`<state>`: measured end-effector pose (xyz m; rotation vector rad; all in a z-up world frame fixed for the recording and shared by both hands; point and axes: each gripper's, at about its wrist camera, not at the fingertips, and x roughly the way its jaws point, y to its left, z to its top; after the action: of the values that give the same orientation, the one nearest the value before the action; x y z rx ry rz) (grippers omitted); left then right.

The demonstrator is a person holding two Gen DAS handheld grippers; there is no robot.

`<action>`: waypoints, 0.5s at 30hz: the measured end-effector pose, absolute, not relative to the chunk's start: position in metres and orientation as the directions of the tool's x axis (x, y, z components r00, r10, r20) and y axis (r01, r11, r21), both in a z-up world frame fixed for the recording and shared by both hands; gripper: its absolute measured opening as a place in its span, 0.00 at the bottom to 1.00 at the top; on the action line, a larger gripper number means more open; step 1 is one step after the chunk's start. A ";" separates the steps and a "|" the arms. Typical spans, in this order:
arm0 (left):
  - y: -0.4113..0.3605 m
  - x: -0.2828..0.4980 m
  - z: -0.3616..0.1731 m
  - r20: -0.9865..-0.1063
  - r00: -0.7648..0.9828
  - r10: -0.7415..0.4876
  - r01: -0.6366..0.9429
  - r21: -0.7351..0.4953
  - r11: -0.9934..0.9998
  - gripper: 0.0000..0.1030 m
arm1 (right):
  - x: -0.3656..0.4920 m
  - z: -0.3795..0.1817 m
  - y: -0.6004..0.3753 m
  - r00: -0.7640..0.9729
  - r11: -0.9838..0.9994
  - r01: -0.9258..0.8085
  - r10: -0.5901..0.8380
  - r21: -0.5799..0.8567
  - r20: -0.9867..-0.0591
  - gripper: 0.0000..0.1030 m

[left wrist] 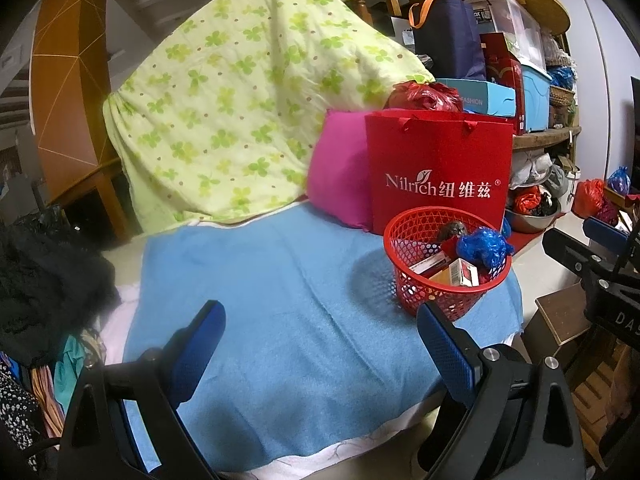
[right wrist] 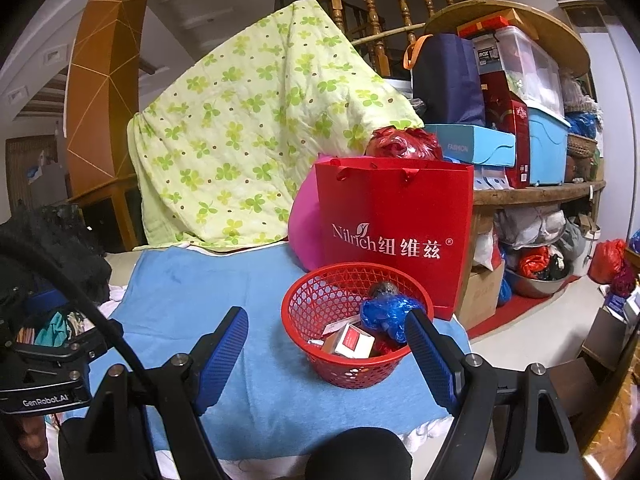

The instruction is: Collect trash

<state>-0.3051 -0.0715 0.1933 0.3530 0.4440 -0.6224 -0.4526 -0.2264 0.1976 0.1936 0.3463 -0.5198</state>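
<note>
Both claws, left claw (left wrist: 320, 344) and right claw (right wrist: 328, 350), hang spread and empty. The red mesh basket (right wrist: 320, 312) sits near the blue towel's (left wrist: 260, 280) right edge; a nudge could tip it off.

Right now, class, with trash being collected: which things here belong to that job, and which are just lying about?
Belongs to the job:
- round red plastic mesh basket
- crumpled blue plastic bag in it
- small red-and-white cardboard box in it

Just lying about:
- red paper Nilrich gift bag
- green clover-print quilt
- pink cushion
</note>
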 end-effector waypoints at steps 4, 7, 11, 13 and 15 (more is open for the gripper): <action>-0.071 -0.306 0.191 -0.499 0.727 -0.472 0.622 0.186 0.760 0.94 | -0.452 0.198 -0.225 0.810 0.852 0.517 -0.453 0.088 -0.372 0.81; -0.071 -0.305 0.189 -0.501 0.727 -0.469 0.621 0.189 0.761 0.94 | -0.452 0.198 -0.226 0.812 0.853 0.514 -0.450 0.089 -0.372 0.81; -0.075 -0.305 0.187 -0.505 0.729 -0.462 0.619 0.198 0.760 0.94 | -0.450 0.199 -0.229 0.799 0.842 0.533 -0.467 0.085 -0.378 0.81; -0.076 -0.305 0.187 -0.508 0.728 -0.461 0.620 0.201 0.758 0.94 | -0.450 0.199 -0.230 0.790 0.833 0.547 -0.480 0.086 -0.381 0.81; -0.077 -0.305 0.186 -0.511 0.727 -0.459 0.621 0.203 0.757 0.94 | -0.450 0.198 -0.231 0.785 0.828 0.554 -0.486 0.085 -0.384 0.81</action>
<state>-0.3055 -0.0774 0.1855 0.3778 0.4549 -0.6106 -0.4503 -0.2307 0.1980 0.1979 0.3588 -0.5652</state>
